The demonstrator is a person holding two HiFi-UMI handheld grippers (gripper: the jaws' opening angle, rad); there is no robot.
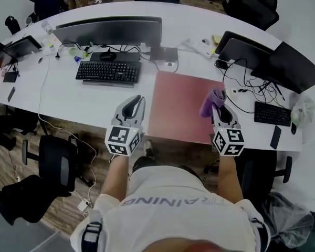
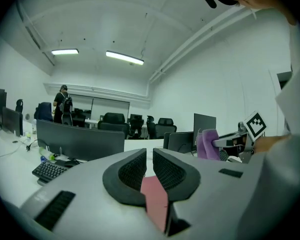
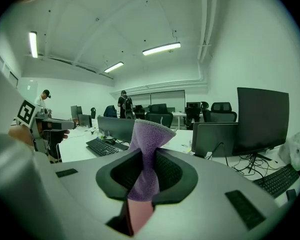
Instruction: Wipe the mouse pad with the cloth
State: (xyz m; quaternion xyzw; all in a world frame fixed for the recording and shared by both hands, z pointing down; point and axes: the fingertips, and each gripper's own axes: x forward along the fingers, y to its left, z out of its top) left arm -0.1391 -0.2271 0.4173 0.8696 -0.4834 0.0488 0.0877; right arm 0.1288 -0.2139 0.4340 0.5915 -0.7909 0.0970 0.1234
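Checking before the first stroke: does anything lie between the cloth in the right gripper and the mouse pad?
Nothing visible does. The right gripper is shut on the purple cloth, held over the right part of the pink mouse pad, whose surface looks bare. The keyboard and cables lie off its edges.

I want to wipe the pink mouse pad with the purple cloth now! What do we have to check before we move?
1. Cloth gripped: ok. The right tool is shut on it, and a tuft sticks out past the jaws.
2. Cloth over the mouse pad: ok. It hangs above the pad's right side.
3. Cloth touching the pad: cannot tell from these views.
4. Pad free of things: ok. Nothing shows lying on it.
5. Left tool out of the way: ok. It holds nothing, its jaws are nearly together, and it sits off the pad's left edge.
6. Cables off the pad: ok, but they lie close to its right edge.
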